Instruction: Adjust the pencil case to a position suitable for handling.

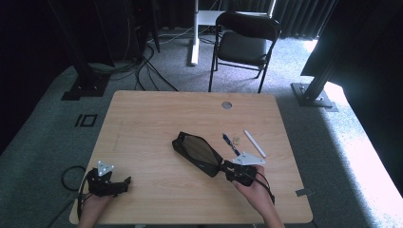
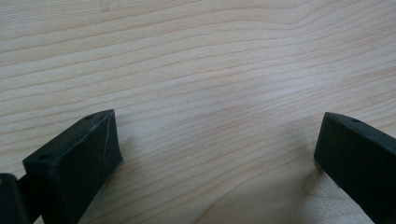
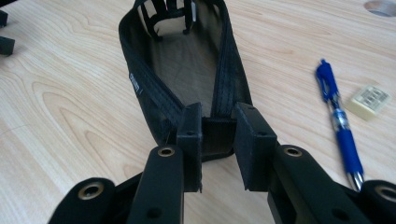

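Right gripper [image 3: 218, 140] clamped on near end of black mesh pencil case [image 3: 187, 60]; blue pen [image 3: 340, 123] just beside; left gripper [image 2: 217, 154] jaws apart over bare table [image 2: 210, 56]

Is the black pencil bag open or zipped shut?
Open. In the right gripper view the black pencil bag gapes, its mesh inside showing between the spread edges. The right tool pinches its near end.
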`<state>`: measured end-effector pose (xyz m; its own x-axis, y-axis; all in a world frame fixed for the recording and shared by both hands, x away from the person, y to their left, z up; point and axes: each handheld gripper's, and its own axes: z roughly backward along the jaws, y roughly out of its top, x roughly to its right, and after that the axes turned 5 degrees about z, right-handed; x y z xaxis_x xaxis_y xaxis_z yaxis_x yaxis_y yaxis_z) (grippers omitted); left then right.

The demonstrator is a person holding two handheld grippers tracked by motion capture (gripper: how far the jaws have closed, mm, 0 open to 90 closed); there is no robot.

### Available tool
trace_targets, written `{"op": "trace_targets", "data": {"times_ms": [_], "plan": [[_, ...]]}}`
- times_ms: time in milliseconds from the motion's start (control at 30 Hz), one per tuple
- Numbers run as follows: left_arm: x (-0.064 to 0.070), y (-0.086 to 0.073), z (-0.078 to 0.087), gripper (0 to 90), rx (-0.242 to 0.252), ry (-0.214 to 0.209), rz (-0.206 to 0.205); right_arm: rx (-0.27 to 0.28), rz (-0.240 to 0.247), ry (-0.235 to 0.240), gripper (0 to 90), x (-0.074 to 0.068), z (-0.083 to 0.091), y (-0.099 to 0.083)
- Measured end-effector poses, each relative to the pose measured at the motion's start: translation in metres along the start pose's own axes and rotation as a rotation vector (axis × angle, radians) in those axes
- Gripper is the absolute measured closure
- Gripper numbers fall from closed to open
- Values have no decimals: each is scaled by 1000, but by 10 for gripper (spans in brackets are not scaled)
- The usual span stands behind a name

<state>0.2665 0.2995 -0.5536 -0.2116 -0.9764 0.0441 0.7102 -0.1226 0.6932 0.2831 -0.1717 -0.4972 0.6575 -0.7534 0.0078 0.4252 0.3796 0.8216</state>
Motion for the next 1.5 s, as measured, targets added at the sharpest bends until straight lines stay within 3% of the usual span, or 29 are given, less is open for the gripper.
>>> {"op": "trace_targets", "data": {"times_ms": [767, 1500], "plan": [[0, 0, 0, 6, 0, 0, 0, -18, -55, -63, 725, 18, 58, -47], [0, 0, 0, 5, 0, 0, -1, -16, -79, -101, 725, 13, 89, -72]]}}
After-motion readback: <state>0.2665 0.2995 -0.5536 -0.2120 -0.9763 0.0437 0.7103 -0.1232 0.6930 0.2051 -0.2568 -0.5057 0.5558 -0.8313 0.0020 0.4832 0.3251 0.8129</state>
